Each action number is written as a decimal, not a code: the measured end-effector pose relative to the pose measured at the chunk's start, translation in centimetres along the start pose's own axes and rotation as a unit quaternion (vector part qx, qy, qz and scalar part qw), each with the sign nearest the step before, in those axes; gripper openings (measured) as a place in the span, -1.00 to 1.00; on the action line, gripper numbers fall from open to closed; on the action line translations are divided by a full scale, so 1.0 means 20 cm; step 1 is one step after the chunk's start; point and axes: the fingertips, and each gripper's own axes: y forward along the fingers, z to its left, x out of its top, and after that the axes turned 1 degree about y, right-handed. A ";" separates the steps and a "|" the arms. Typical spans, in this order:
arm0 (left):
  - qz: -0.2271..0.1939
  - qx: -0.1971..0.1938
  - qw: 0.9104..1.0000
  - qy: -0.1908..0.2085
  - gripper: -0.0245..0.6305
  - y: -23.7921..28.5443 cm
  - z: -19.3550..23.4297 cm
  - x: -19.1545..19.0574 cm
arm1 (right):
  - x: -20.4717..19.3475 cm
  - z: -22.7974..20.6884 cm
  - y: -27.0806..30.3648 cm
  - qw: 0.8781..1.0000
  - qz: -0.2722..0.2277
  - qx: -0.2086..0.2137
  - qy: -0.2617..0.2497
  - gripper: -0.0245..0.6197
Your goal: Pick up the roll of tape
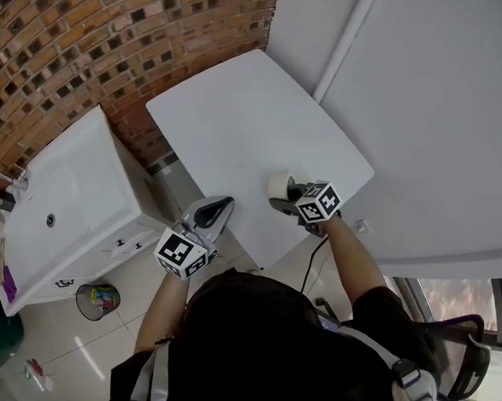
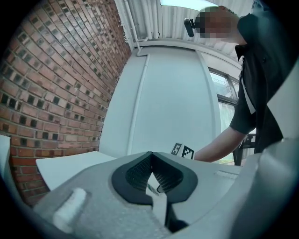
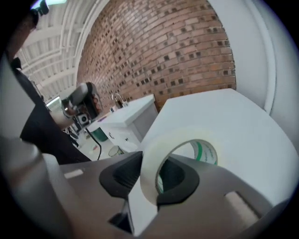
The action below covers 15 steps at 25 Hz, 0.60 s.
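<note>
One roll of tape (image 3: 148, 163), wall pinched by fingers of my right gripper (image 3: 152, 181), one finger through core. Roll over bench (image 1: 229, 128), near its front edge, looks clear of surface. Risk: thin-wall grip, so roll may pivot or slip out if I swing. Two grippers; left gripper (image 2: 152, 172) fingers clenched, empty. One bench.

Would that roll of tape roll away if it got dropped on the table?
Probably: the roll of tape is a round hoop, so on edge it would likely roll across the smooth table. It seems light and stiff: the right tool pinches one wall, yet the ring looks round.
</note>
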 end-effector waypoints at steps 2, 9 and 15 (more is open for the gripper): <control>0.002 -0.018 1.000 0.004 -0.92 0.05 -0.05 0.01 | 0.04 0.07 -0.09 0.999 -0.052 0.012 0.004 -0.59; 0.000 -0.057 0.998 0.011 -0.92 0.23 -0.21 0.01 | 0.15 0.33 -0.46 0.981 -0.193 0.031 -0.017 -0.59; 0.001 -0.058 0.998 0.016 -0.92 0.28 -0.37 -0.01 | 0.18 0.51 -0.73 0.954 -0.291 0.067 -0.026 -0.58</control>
